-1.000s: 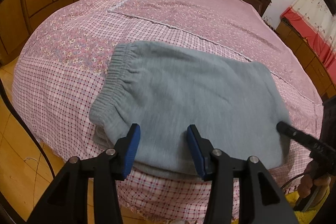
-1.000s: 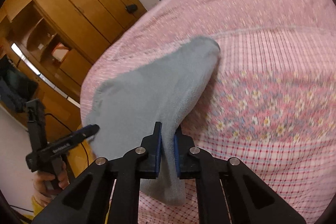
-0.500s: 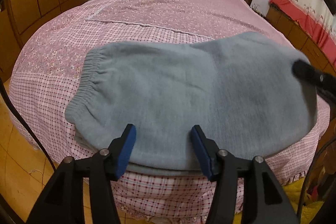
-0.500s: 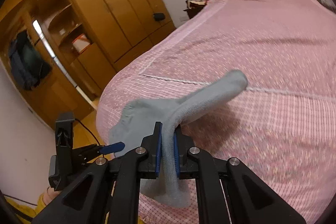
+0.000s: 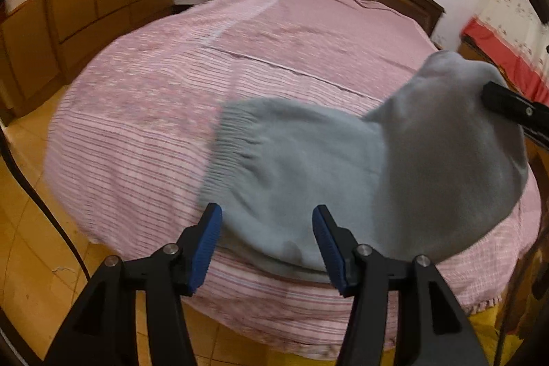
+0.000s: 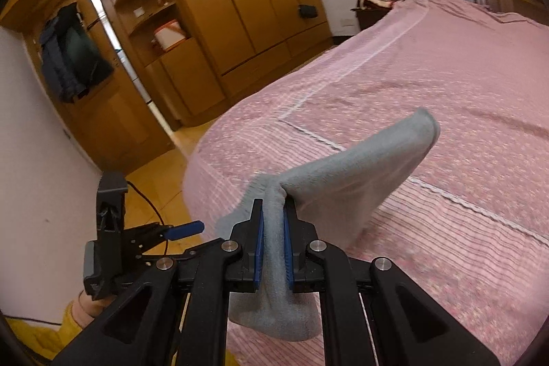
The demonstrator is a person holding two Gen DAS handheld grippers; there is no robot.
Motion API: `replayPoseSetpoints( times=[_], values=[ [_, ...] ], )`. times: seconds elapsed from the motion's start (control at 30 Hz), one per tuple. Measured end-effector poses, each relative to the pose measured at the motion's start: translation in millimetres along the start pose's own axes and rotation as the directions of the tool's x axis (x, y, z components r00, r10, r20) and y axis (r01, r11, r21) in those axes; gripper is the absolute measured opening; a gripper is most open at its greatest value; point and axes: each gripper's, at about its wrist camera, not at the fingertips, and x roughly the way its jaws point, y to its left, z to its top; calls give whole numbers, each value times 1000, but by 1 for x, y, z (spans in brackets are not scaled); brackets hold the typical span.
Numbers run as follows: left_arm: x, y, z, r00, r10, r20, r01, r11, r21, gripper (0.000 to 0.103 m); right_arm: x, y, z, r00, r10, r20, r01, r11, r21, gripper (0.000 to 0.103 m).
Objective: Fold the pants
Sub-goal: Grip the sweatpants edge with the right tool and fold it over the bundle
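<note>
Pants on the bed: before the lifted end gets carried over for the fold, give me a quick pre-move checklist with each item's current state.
1. Right gripper clamped on the pants: ok, cloth is pinched between the pads.
2. Lifted end clear of the bedspread: ok, raised at the right.
3. Waistband lying on the bed: ok.
4. Left gripper free of cloth: ok, jaws open with the pants' near edge between them, not pinched.
5. Landing area clear of other items: ok.
6. Layers aligned under the fold: cannot tell.

Warm dim light; seemingly motion-blurred bedspread (image 5: 178,112)
</note>
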Motion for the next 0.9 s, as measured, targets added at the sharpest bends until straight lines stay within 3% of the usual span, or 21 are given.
replayPoseSetpoints(
  times=[0.37,0.83,0.9],
  values=[
    [-3,43,-6,999,47,8,-46,995,-89,58,73,23,15,988,104,-114,-98,994,54,11],
    [2,75,-18,998,56,12,-53,983,-177,58,168,44,9,966,73,-248,-57,996,70,11],
    [2,79,-20,999,49,12,-46,980,-195,58,177,48,11,964,86,-251,-65,994,93,17]
  ],
)
